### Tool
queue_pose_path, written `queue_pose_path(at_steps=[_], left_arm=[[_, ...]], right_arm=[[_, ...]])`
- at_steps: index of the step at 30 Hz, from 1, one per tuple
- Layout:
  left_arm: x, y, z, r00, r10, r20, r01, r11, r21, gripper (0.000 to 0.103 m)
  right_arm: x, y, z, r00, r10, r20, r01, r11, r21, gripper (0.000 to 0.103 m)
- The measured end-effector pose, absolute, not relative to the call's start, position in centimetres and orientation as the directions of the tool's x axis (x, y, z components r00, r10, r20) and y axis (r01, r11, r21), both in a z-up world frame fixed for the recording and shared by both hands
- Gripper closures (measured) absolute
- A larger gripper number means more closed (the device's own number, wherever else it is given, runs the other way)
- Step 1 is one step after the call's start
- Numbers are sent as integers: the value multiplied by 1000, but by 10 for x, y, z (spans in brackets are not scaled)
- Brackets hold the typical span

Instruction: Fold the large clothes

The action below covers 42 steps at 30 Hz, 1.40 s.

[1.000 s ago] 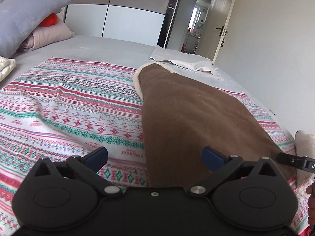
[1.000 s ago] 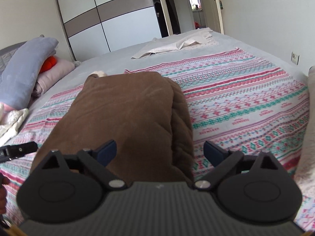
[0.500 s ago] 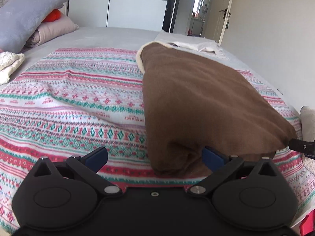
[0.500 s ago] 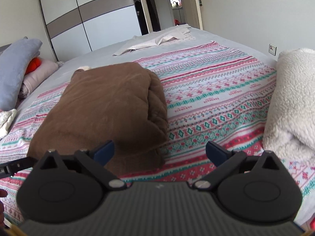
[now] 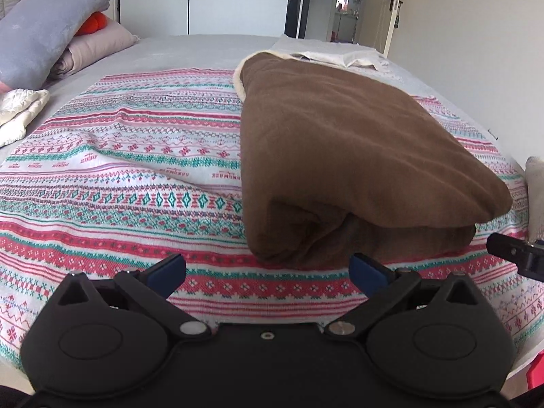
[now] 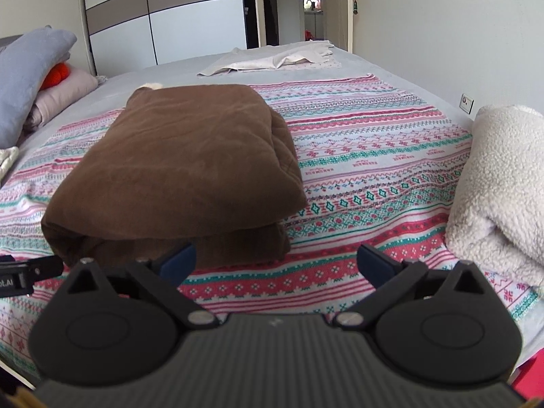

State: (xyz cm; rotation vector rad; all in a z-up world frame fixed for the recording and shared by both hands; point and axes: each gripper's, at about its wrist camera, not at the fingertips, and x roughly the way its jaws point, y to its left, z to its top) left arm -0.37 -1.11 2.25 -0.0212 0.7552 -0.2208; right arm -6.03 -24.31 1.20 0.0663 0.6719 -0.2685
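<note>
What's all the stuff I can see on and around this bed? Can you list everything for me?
Folded brown garment: one, brown with a cream lining edge, on the patterned bedspread, near edge of the bed.
Patterned bedspread: one, white with red and teal bands, across the bed.
Fluffy blanket: one, cream, at the right edge of the bed.
White sheet: one, crumpled, far end of the bed.
Grey pillow: one, far left, atop a pink pillow.
Orange item: one, between the pillows; cannot tell what.
Quilted cloth: one, cream, left edge.
Wardrobe: white and taupe, back wall.
Door: open, far right.
Left gripper: open, empty.
Right gripper: open, empty.
</note>
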Motion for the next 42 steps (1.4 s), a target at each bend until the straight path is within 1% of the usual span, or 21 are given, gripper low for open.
queue_pose_path(at_steps=[2,5,6,9,13,42], left_arm=[[-8,-15,23,713,-206,-670,206,975,-80,0],[-13,-23,21,738,-151,-658,189,982,-14,0],[-13,-25,20,736,-142,-662,183,983,-8,0],[-8,-27,11,714,-130,-688,168,986,-12,0],[-6,-35,2,701,-114,-704,174,985,14,0],[-12,-48,0,698,-115,-707,199,979,37,0]], right_arm=[[-60,-239,12,744,-242,-623,269,962,-53,0],[-58,-234,9,721,-253,-645,263,961,-83,0],[-57,-232,7,717,-254,-649,260,962,-89,0],[-52,-229,1,703,-260,-662,249,962,-113,0],[-47,-228,-6,684,-274,-676,254,958,-131,0],[-44,-231,-14,659,-283,-697,250,956,-152,0]])
